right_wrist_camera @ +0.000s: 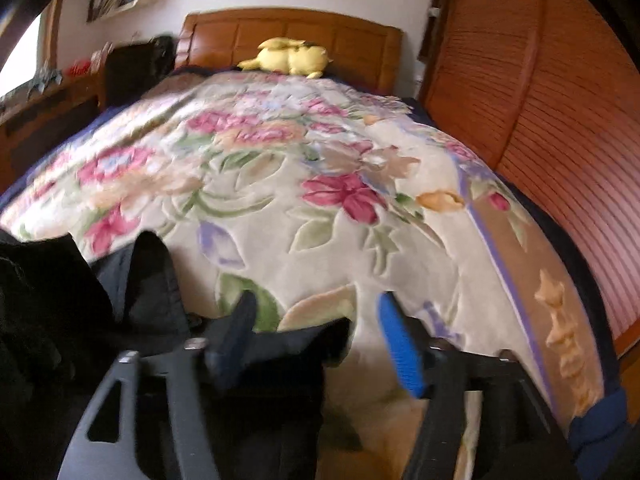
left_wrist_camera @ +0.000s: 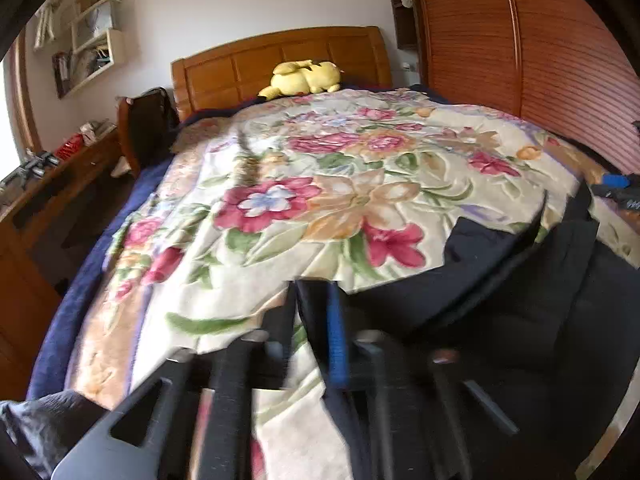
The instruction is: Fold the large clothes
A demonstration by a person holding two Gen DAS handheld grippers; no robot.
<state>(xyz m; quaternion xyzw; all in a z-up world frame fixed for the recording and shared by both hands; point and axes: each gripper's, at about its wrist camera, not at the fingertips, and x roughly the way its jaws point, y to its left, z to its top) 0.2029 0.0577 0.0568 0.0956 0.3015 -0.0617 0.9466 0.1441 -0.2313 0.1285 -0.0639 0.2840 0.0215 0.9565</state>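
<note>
A large dark navy garment [left_wrist_camera: 520,304] lies bunched on the near right of the floral bedspread [left_wrist_camera: 320,184]. My left gripper [left_wrist_camera: 312,300] is shut on an edge of this garment, its blue-padded fingers close together. In the right wrist view the garment [right_wrist_camera: 132,280] spreads across the lower left, and a flap of it [right_wrist_camera: 296,344] lies between the fingers. My right gripper [right_wrist_camera: 320,316] is open, jaws wide apart, with the blue pad [right_wrist_camera: 400,352] on the right and the other finger [right_wrist_camera: 236,328] against the cloth.
A yellow plush toy [left_wrist_camera: 304,78] lies by the wooden headboard [left_wrist_camera: 280,60]. A slatted wooden wardrobe [left_wrist_camera: 520,40] runs along the right of the bed. A desk [left_wrist_camera: 48,184] with clutter and a chair [left_wrist_camera: 140,128] stand at the left.
</note>
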